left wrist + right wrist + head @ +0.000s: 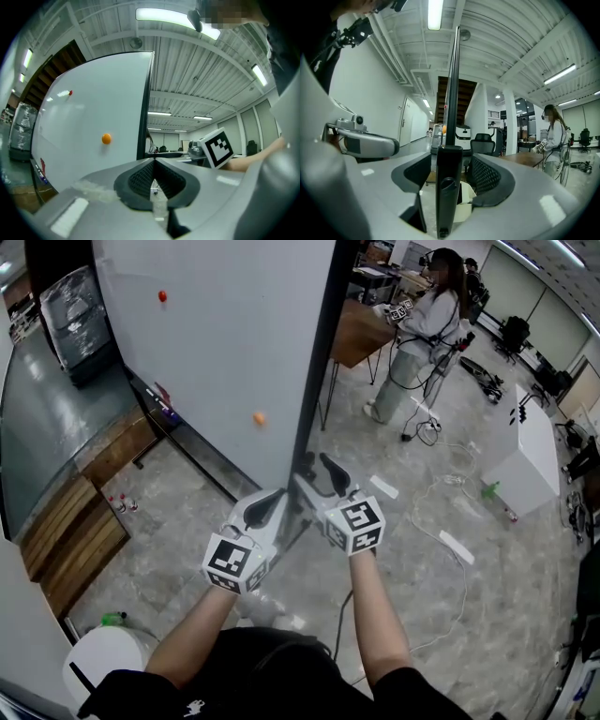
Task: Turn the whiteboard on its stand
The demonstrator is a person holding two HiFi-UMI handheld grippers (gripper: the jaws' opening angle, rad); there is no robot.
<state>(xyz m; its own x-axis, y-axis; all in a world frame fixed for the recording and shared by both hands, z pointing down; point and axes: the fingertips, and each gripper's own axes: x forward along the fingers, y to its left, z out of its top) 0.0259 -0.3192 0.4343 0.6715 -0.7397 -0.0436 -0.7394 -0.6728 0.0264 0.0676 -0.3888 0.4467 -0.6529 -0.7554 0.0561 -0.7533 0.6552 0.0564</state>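
Note:
The whiteboard [216, 343] stands upright on its stand, seen from above, with a red magnet [162, 296] and an orange magnet [260, 417] on its white face. Its black side frame [319, 362] runs down toward both grippers. My right gripper [319, 474] is open, and the black frame [449, 187] stands between its jaws with a gap on each side. My left gripper [265, 510] sits just left of that edge, shut on nothing. In the left gripper view the board's face [93, 122] rises just beyond its closed fingertips [153, 176].
A person [422, 324] stands at the back right beside a wooden table [361, 329]. A white cabinet [525, 451] and loose cables [450, 549] lie to the right. Wooden slats [75, 531] and a white round unit [103, 662] are at the left.

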